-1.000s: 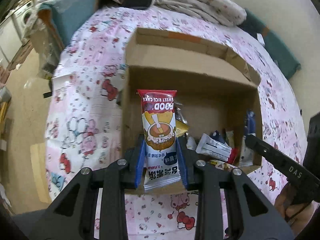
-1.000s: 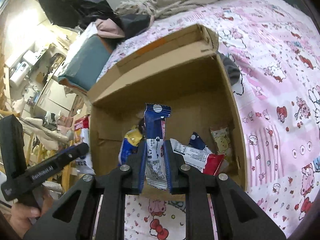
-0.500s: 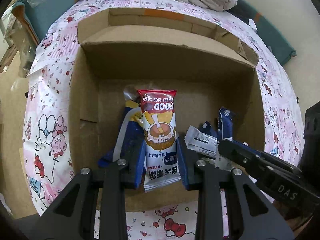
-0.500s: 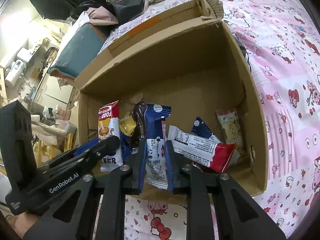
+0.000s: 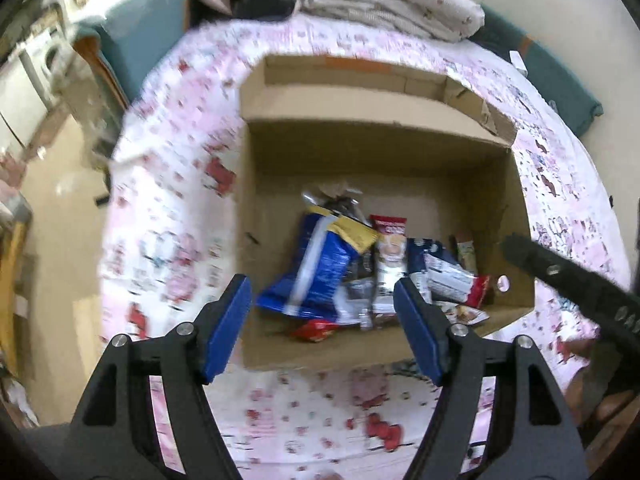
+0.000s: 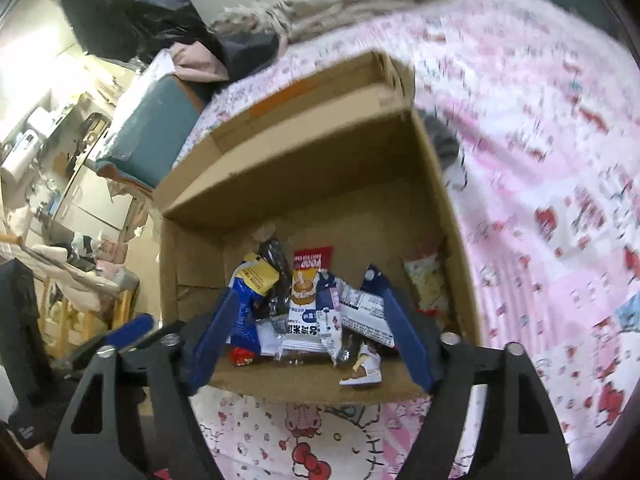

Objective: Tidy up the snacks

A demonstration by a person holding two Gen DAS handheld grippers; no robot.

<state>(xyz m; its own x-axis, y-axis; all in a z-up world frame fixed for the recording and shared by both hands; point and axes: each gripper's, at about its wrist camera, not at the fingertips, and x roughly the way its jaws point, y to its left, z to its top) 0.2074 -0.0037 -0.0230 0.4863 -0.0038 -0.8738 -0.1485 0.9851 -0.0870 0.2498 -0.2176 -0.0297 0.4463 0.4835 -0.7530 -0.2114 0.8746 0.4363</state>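
Note:
An open cardboard box [image 5: 400, 160] [image 6: 320, 184] sits on a pink cartoon-print bedsheet and holds several snack packets. The red-topped rice cake packet [image 5: 390, 240] [image 6: 308, 280] lies in the pile beside a big blue bag [image 5: 320, 276]. A dark blue packet [image 6: 326, 308] lies next to it. My left gripper [image 5: 324, 320] hangs over the box's near edge, jaws opening, nothing between the pads. My right gripper [image 6: 312, 336] is also over the near edge, jaws opening and empty. Each gripper shows at the edge of the other's view.
The bedsheet [image 5: 168, 240] [image 6: 560, 160] surrounds the box. A teal cushion [image 5: 140, 60] [image 6: 148, 132] and heaped bedding [image 5: 400, 4] lie beyond it. Floor and furniture [image 6: 60, 200] are past the bed's left edge.
Both grippers have opened and let go of their packets. The rice cake packet and the dark blue packet now lie in the box. Both grippers have pulled back a little.

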